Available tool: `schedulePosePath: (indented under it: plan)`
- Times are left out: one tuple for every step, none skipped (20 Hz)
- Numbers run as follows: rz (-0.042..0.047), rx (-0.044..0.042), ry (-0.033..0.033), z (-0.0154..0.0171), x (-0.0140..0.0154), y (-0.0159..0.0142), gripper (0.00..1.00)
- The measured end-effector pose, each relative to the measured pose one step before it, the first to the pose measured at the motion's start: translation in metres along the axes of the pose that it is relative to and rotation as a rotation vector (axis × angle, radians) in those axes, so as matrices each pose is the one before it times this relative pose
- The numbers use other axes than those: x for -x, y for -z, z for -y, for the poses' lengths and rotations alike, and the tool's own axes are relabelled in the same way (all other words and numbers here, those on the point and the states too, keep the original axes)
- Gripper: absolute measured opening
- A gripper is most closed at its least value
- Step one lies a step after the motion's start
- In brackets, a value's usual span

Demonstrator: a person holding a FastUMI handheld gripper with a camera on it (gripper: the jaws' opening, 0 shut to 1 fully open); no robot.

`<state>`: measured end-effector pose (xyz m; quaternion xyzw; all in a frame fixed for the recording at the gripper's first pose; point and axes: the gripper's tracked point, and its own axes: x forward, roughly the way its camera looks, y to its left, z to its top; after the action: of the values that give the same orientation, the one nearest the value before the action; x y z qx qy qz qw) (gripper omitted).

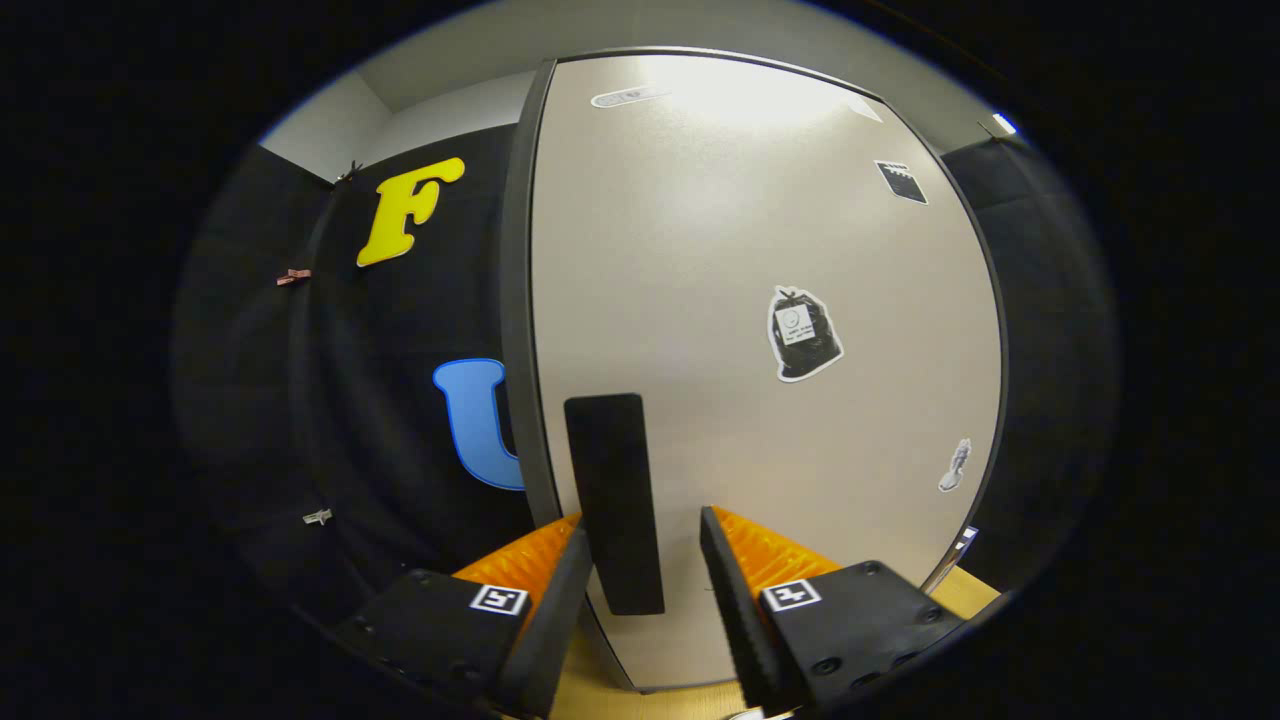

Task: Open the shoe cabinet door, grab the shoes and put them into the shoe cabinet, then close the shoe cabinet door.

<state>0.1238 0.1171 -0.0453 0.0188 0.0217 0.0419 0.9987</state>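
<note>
1. Black cloth booth wall (pixel 380 400) behind and to both sides; pale ceiling above.
2. Shoe cabinet door (pixel 760 300) fills the centre: light grey panel, dark edge strip, a few stickers (pixel 803 333) on it. Looks shut.
3. Door handle (pixel 614 500): dark vertical bar near the door's left edge.
4. Gripper (pixel 645 545) open, fingers either side of the handle's lower half; left finger about touching, right finger clear. Not clamped.
5. Wooden surface (pixel 970 592) under the cabinet.
</note>
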Motion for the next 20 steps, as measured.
schedulePosePath:
  plan:
    - [0.00422,0.00675,-0.00372,-0.00265,0.00083,-0.00210,0.56]
    - [0.00299,0.00517,-0.00425,-0.00234,-0.00150,-0.00018,0.54]
    - [0.00114,0.00565,-0.00039,-0.00191,-0.00112,0.00025,0.49]
    - [0.00343,0.00745,0.00603,0.00052,0.00101,-0.00130,0.45]
    - [-0.00017,0.00575,0.00771,0.00038,-0.00090,0.00119,0.42]
    - [0.00145,0.00172,0.00534,0.00001,-0.00063,-0.00019,0.42]
    - [-0.00208,0.00001,0.00666,0.00012,-0.00068,0.00072,0.42]
    - [-0.00409,0.00297,0.01506,0.00221,-0.00183,0.00160,0.42]
    - [0.00549,0.00343,0.00427,-0.00098,-0.00601,0.00033,0.37]
    - [-0.00530,0.00253,0.00204,0.00043,0.00645,-0.00030,0.33]
    - [-0.00048,-0.00083,-0.00006,-0.00028,0.00001,-0.00087,0.33]
    - [-0.00533,-0.00159,-0.00242,-0.00018,0.00013,0.00084,0.33]
    - [-0.00324,-0.00295,-0.00157,0.00044,0.00017,0.00138,0.33]
    - [-0.00356,0.00186,-0.00398,0.00101,0.00065,-0.00200,0.33]
    - [0.00542,0.00601,0.00118,-0.00015,0.00074,0.00118,0.23]
    - [0.00040,0.00523,-0.00217,0.00008,0.00110,-0.00003,0.23]
    - [-0.00708,-0.00160,-0.00703,0.00015,0.00083,0.00158,0.23]
    - [-0.00338,-0.00670,-0.00959,0.00006,0.00214,-0.00014,0.23]
    - [-0.00244,-0.00636,-0.00955,-0.00107,0.00421,-0.00051,0.23]
    - [-0.00017,-0.00155,-0.00685,-0.00025,0.00520,-0.00069,0.23]
